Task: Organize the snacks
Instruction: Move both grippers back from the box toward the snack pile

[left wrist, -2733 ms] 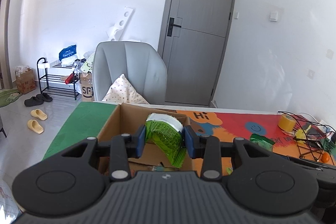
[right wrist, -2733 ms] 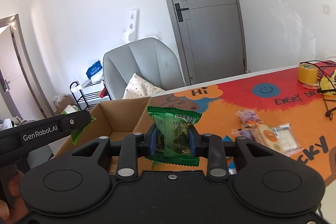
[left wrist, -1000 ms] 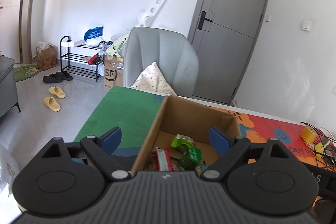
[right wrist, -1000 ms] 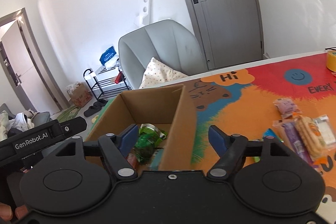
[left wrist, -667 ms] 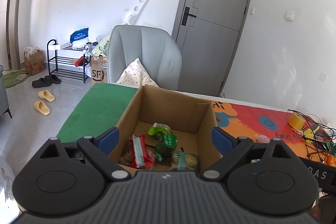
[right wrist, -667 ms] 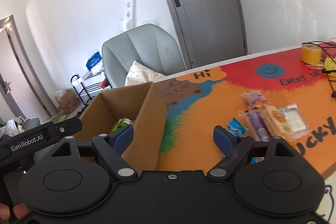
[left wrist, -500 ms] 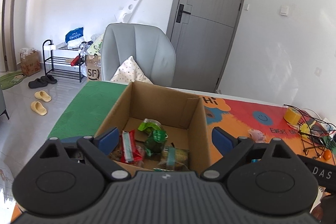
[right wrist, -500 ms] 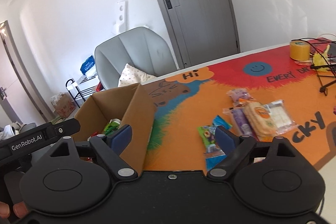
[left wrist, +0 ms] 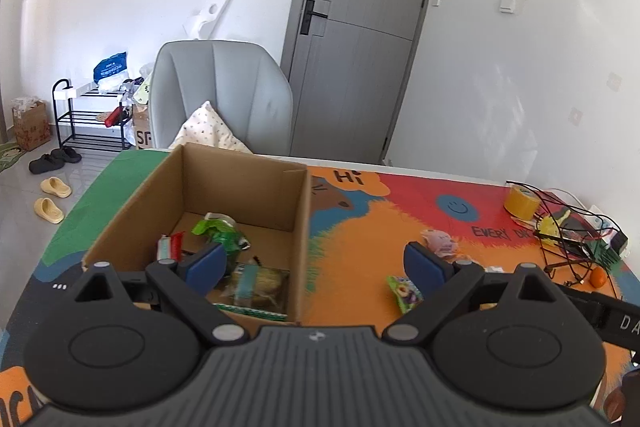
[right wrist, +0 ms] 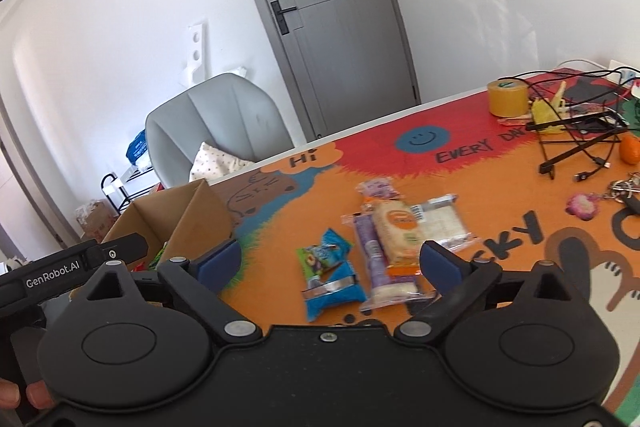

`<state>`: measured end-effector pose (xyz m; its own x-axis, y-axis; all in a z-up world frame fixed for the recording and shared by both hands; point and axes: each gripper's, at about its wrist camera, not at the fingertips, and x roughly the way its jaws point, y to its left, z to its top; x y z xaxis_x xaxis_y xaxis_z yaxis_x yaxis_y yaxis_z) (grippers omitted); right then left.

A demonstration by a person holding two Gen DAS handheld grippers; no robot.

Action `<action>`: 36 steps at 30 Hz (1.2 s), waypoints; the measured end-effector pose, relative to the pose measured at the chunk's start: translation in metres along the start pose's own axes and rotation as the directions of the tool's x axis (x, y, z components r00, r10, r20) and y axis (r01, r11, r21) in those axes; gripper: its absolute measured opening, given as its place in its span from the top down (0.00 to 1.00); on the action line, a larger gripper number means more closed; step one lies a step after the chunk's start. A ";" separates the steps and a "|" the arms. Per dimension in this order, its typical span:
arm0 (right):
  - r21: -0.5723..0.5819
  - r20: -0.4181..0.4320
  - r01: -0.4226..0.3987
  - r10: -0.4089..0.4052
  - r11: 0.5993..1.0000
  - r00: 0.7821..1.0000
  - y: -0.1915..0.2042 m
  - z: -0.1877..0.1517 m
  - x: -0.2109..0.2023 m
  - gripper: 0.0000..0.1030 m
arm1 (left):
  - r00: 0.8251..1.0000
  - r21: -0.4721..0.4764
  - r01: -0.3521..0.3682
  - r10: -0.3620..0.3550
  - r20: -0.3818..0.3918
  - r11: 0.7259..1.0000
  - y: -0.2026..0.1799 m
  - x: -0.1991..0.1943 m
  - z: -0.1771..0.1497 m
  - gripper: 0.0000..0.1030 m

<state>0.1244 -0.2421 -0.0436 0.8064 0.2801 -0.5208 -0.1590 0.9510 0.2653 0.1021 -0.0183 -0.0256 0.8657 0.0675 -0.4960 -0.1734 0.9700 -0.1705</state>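
Note:
An open cardboard box (left wrist: 244,187) stands on the colourful mat and holds several snack packets, among them a green one (left wrist: 218,231). My left gripper (left wrist: 316,263) hangs open over the box's right wall, nothing between its blue pads. In the right wrist view the box (right wrist: 200,215) sits at the left. Loose snacks lie on the orange part of the mat: a blue packet (right wrist: 332,277), a purple bar (right wrist: 374,259), an orange-labelled cracker pack (right wrist: 396,227), a white wafer pack (right wrist: 444,223). My right gripper (right wrist: 330,261) hovers above them, its jaws still opening, empty.
A yellow tape roll (right wrist: 507,98), a black wire stand with cables (right wrist: 576,135), an orange fruit (right wrist: 631,149) and a key ring (right wrist: 624,191) crowd the mat's far right. A grey chair (left wrist: 218,95) stands behind the table. A hand (right wrist: 24,393) holds the left device.
Both grippers let go of their green packets, which now lie in the box, and opened wide. Both have since swung right, the right one from the box to above the loose snacks.

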 end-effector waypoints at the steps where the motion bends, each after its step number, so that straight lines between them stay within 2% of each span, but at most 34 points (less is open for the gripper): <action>1: 0.004 0.003 0.004 -0.004 1.000 1.000 -0.004 0.000 -0.002 0.06 | 1.000 0.004 0.005 -0.005 0.001 1.000 -0.004 0.000 0.000 0.08; 10: 0.043 0.010 0.036 -0.037 0.998 0.999 -0.040 0.002 -0.010 0.06 | 0.999 0.037 0.038 -0.037 -0.031 0.999 -0.037 0.012 -0.006 0.08; 18: 0.074 -0.012 0.060 -0.060 0.995 0.998 -0.064 -0.002 -0.001 0.06 | 0.995 0.061 0.071 -0.066 -0.074 0.996 -0.058 0.030 -0.020 0.08; 25: 0.076 -0.035 0.065 -0.063 0.995 0.997 -0.075 -0.006 0.011 0.07 | 0.993 0.049 0.054 -0.048 -0.108 0.997 -0.066 0.049 -0.028 0.08; 28: 0.077 -0.050 0.065 -0.062 0.995 0.997 -0.079 -0.005 0.019 0.10 | 0.991 0.044 0.050 -0.045 -0.126 0.998 -0.069 0.058 -0.032 0.08; 36: 0.060 -0.079 0.027 -0.022 0.998 0.997 -0.078 -0.002 0.040 0.25 | 0.984 0.032 0.038 -0.032 -0.178 0.999 -0.076 0.084 -0.046 0.09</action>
<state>0.1674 -0.3052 -0.0871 0.7620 0.2685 -0.5893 -0.1028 0.9486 0.2993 0.1658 -0.0973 -0.0936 0.7734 -0.0063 -0.6338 -0.1248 0.9789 -0.1620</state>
